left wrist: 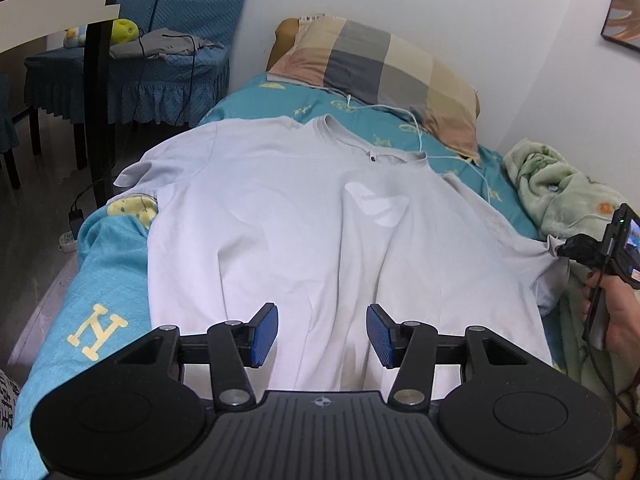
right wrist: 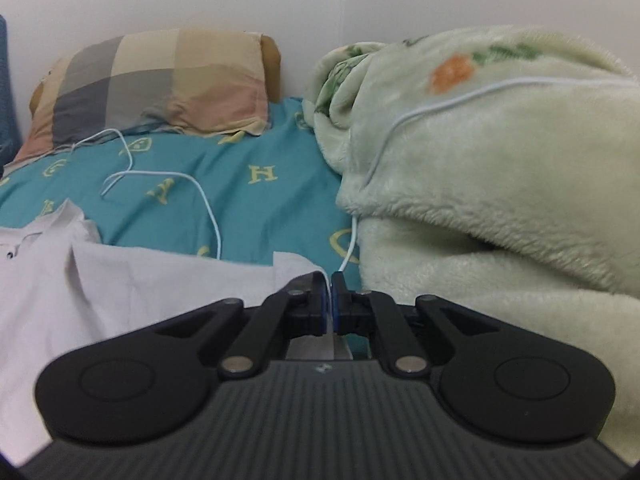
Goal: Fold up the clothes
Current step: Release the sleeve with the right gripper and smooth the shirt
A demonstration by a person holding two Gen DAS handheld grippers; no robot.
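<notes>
Yellow "H" letters on the teal bedsheet (right wrist: 224,184): one at centre of right wrist view, one big at lower left of left wrist view. White shirt (left wrist: 320,220) has a pale logo mid-chest, no readable txt.

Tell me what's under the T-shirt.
The T-shirt lies on a teal sheet with yellow prints. A white cable runs under its edge near the collar. Whatever lies beneath its middle is covered.
</notes>
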